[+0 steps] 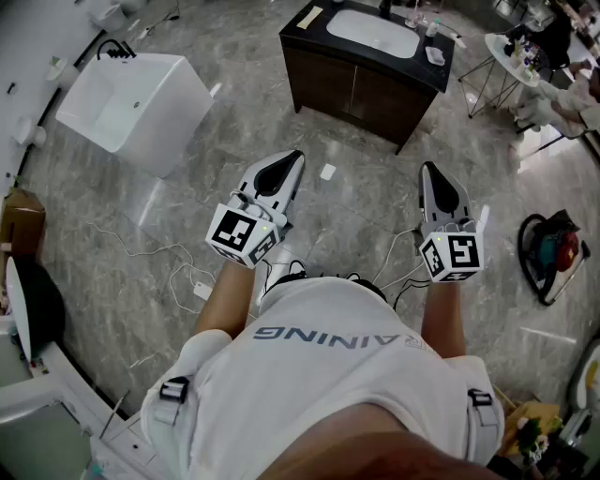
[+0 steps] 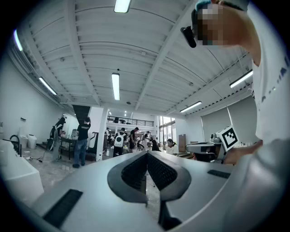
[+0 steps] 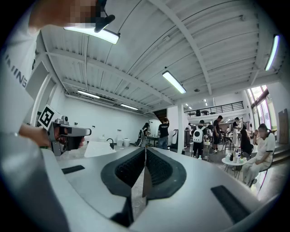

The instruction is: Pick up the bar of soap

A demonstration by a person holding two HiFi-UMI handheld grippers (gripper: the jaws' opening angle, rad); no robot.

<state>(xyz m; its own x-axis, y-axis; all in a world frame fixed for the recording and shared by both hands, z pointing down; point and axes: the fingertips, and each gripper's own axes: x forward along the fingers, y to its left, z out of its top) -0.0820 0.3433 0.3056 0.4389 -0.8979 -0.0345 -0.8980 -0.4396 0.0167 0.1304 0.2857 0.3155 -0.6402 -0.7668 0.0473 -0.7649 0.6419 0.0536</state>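
In the head view a dark vanity [image 1: 361, 89] with a white basin [image 1: 372, 31] stands ahead of me, across the marble floor. A tan rectangular thing [image 1: 309, 16] lies on its left end and a small white dish [image 1: 434, 54] on its right; I cannot tell which is the soap. My left gripper [image 1: 292, 156] and right gripper [image 1: 427, 167] are held level in front of my body, well short of the vanity. Both are shut with nothing between the jaws, as the left gripper view [image 2: 146, 154] and the right gripper view [image 3: 145, 148] confirm.
A white bathtub [image 1: 131, 98] stands at the left. Cables [image 1: 178, 272] trail over the floor near my feet, and a small white piece [image 1: 327, 172] lies between me and the vanity. A round table [image 1: 511, 56] is at the upper right, a red-and-black device [image 1: 553, 248] at the right. Several people stand far off.
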